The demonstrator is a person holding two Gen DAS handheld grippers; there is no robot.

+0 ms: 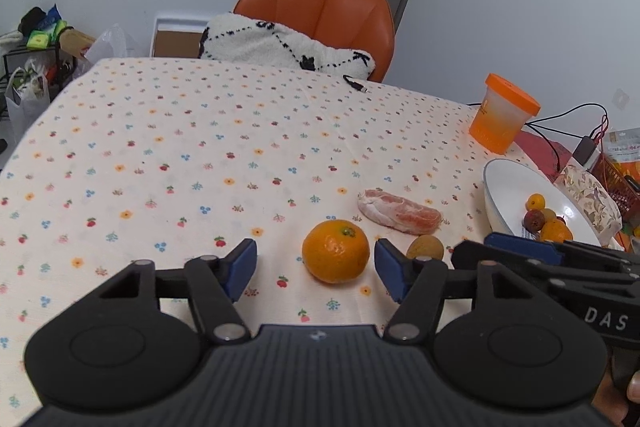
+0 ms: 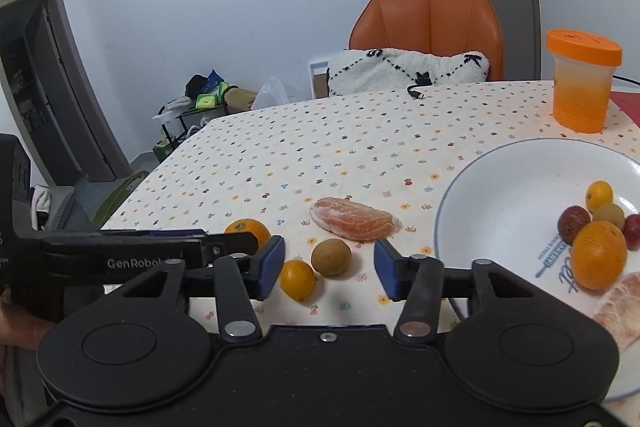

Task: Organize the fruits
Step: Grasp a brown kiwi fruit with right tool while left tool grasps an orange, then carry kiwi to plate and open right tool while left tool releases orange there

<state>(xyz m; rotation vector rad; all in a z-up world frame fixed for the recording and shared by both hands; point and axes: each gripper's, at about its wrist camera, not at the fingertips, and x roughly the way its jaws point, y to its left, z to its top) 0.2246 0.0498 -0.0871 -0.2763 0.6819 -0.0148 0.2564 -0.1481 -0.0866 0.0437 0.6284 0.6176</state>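
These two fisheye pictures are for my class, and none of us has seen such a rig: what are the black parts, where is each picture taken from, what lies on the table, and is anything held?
A person holds a two-finger tool in each hand; each carries a camera looking along its blue-padded fingers. The left tool is open around a large orange, not gripping it. The right tool is open over a small orange fruit and a brown fruit. Nothing is held. On the flowered tablecloth also lie a peeled fruit segment, a white bowl with several fruits, and an orange-lidded jar.
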